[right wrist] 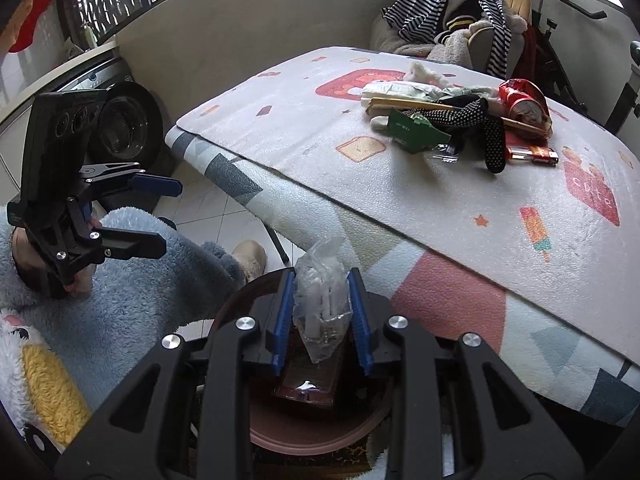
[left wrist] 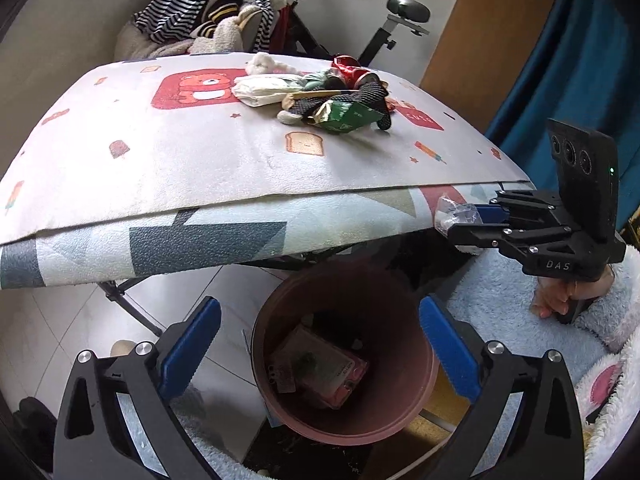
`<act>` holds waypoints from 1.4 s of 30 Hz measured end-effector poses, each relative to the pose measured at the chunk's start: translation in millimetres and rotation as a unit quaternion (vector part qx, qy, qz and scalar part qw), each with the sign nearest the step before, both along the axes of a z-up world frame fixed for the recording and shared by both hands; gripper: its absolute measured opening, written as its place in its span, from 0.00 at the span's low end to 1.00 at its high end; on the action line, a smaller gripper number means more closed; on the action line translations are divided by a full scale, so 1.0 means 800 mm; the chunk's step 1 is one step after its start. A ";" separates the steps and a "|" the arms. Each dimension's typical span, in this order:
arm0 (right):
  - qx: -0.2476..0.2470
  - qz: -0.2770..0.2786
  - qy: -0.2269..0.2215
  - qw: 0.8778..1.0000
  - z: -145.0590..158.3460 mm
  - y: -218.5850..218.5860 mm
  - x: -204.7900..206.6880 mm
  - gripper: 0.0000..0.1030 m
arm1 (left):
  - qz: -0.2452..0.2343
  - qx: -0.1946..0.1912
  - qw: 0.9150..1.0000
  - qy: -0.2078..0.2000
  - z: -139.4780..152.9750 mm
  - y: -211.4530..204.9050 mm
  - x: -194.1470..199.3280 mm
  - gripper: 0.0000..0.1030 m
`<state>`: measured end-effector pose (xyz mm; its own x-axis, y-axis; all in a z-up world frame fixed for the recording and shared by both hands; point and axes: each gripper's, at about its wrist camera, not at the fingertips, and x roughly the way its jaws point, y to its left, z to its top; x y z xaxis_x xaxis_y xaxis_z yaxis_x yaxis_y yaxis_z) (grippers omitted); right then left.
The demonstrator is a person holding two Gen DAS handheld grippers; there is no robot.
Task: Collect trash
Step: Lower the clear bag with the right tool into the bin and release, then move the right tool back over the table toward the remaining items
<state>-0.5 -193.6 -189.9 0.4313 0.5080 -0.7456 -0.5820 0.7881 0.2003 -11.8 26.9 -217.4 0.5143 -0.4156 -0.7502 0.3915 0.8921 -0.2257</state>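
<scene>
My left gripper [left wrist: 320, 306] is open wide above a pink bin [left wrist: 262, 364] on the floor, with nothing between its blue pads. A pink packet [left wrist: 324, 372] lies inside the bin. My right gripper [right wrist: 322, 276] is shut on a clear plastic bag [right wrist: 320, 300] and holds it over the bin [right wrist: 260, 438]. In the left wrist view the right gripper [left wrist: 464, 220] with the bag [left wrist: 454, 210] hangs at the table's edge. The right wrist view shows the left gripper [right wrist: 171, 216] open at the far left. On the table lies a trash pile: green wrapper [right wrist: 416, 130], red can [right wrist: 520, 98], lighter [right wrist: 532, 155].
The table [left wrist: 160, 184] is covered by a printed mat and overhangs the bin. A dotted black sock [right wrist: 490, 140], chopsticks [right wrist: 404, 103] and white tissue [right wrist: 400, 90] are in the pile. Behind stand a clothes-laden chair [left wrist: 212, 20], an exercise bike [left wrist: 400, 16] and a washing machine [right wrist: 124, 124].
</scene>
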 end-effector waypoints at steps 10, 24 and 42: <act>-0.013 0.006 0.011 1.000 -0.009 0.007 0.002 0.32 | 0.023 -0.021 1.000 -0.001 -0.003 0.007 0.006 0.94; -0.029 -0.002 0.006 1.000 -0.014 0.012 0.000 0.74 | 0.032 -0.020 0.999 -0.004 -0.006 0.006 0.006 0.94; -0.040 -0.031 0.014 0.999 -0.022 0.004 0.009 0.94 | 0.032 -0.009 0.999 -0.008 -0.005 0.004 0.004 0.94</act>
